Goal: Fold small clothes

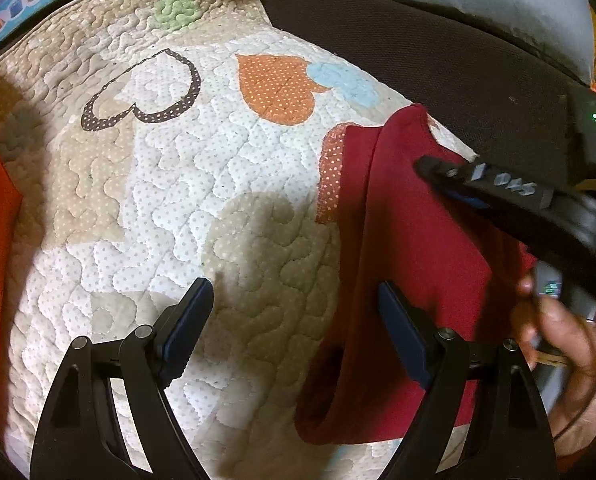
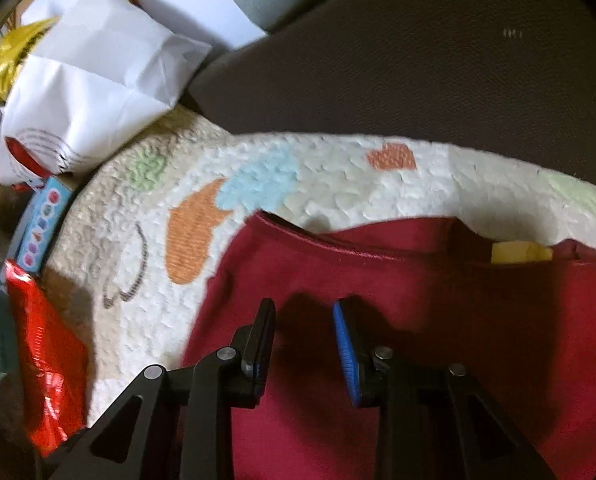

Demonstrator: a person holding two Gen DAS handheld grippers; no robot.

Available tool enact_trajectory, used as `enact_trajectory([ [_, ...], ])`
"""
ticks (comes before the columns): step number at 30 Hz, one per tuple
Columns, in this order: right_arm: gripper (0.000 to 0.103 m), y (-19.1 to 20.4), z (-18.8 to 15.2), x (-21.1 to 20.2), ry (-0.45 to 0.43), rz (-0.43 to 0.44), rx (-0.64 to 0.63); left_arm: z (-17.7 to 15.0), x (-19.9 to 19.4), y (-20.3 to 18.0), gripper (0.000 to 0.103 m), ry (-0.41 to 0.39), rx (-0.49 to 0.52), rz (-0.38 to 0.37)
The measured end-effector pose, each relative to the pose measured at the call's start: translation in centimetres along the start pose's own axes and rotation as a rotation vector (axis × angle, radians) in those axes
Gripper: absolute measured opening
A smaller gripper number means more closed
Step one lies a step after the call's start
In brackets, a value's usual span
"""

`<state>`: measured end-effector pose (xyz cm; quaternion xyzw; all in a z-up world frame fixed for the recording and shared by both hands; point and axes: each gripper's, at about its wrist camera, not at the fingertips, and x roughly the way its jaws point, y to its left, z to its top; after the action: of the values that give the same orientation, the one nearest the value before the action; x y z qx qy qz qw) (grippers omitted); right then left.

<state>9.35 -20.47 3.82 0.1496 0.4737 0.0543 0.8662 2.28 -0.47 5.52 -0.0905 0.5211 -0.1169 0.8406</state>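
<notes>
A dark red garment (image 1: 410,264) lies on a quilted cover with heart patches (image 1: 170,184), at the right of the left wrist view. My left gripper (image 1: 294,292) is open and empty; its left finger is over the quilt and its right finger over the garment's left edge. In that view my right gripper (image 1: 430,170) comes in from the right, low over the garment. In the right wrist view the garment (image 2: 418,320) fills the lower middle, with a yellow tag (image 2: 518,254) at its far edge. My right gripper (image 2: 304,308) is open a little above it, holding nothing.
A dark brown cushion (image 1: 438,60) borders the quilt (image 2: 338,176) at the back. A red foil packet (image 2: 46,364), a light blue box (image 2: 42,224) and a white paper bag (image 2: 98,92) lie at the left. A grey pad (image 1: 490,4) sits at the back right.
</notes>
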Motion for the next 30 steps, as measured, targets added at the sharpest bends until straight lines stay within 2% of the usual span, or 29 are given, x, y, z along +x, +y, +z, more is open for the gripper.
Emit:
enact_trajectory([
  [4, 0.03, -0.6, 0.1, -0.9, 0.004, 0.044, 0.035, 0.0, 0.3, -0.2, 0.084, 0.007, 0.011, 0.003],
  [6, 0.03, -1.3, -0.6, -2.9, -0.023, 0.078, 0.053, 0.1, 0.4, -0.2, 0.084, 0.009, 0.006, -0.001],
  [8, 0.033, -2.3, -1.8, -5.2, -0.053, 0.077, 0.046, 0.1, 0.2, -0.2, 0.084, 0.007, 0.008, -0.002],
  [15, 0.038, -8.8, -7.2, -12.0, -0.095, -0.044, 0.079, -0.2, -0.4, -0.9, 0.084, -0.01, 0.022, -0.016],
  [19, 0.038, -12.3, -9.0, -13.4, -0.088, -0.075, 0.143, -0.5, -1.1, -1.8, 0.084, -0.043, 0.047, -0.038],
  [25, 0.038, -13.9, -10.4, -15.4, -0.122, -0.049, 0.2, -0.8, -0.4, -2.4, 0.084, -0.021, 0.067, -0.051],
  [28, 0.042, -14.3, -11.4, -16.6, -0.15, -0.097, 0.2, -0.6, -0.1, -2.1, 0.084, -0.014, 0.051, -0.067],
  [30, 0.043, -15.2, -11.9, -16.3, -0.128, -0.105, 0.217, -0.5, 0.0, -2.0, 0.084, -0.016, 0.046, -0.071],
])
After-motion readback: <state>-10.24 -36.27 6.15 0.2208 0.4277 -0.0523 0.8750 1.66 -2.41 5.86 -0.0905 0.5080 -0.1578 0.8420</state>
